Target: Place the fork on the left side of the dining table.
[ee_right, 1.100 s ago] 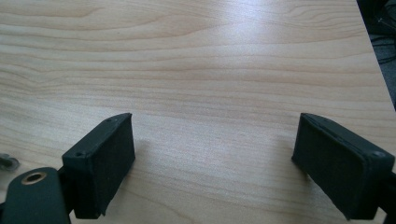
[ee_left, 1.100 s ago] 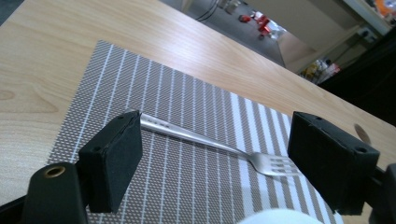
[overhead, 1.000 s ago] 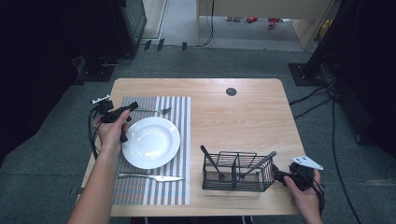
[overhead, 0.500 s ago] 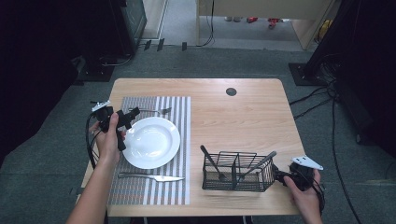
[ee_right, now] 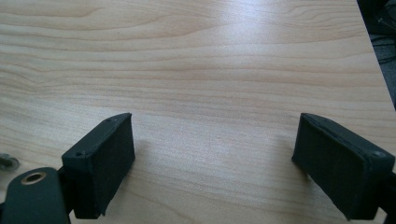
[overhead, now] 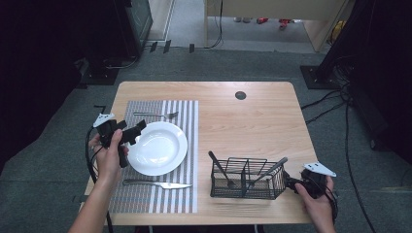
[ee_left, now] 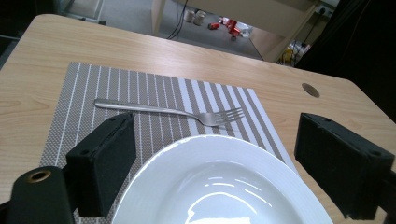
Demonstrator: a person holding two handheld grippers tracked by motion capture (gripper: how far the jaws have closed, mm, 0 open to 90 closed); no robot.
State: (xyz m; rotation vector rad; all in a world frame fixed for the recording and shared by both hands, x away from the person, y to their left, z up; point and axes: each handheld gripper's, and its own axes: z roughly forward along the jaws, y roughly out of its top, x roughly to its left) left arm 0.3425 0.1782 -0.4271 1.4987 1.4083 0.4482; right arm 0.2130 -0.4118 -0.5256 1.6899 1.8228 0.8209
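Since a second ago, my left gripper [overhead: 138,130] has drawn back toward the left edge of the striped placemat [overhead: 189,145], away from the fork [overhead: 156,115]; the right gripper [overhead: 290,183] has stayed put. I judge the place setting is nearly laid: the white plate [overhead: 158,148] sits at the mat's centre, the fork lies beyond it, and a knife [overhead: 158,184] lies on the near side.

In the left gripper view the jaws stand wide apart, empty, hanging above the plate's [ee_left: 219,186] left rim with the fork [ee_left: 173,111] just past them. The right gripper is also spread wide and empty, resting over bare wooden table [ee_right: 210,70] just right of the black wire caddy [overhead: 248,178], which holds a few utensils.

My guess at the next move: either fetch another utensil from the caddy or pull both hands clear. The left hand [overhead: 109,153] is close to the table's left edge; the right sits by the near right corner. Open wood between mat and caddy gives room.
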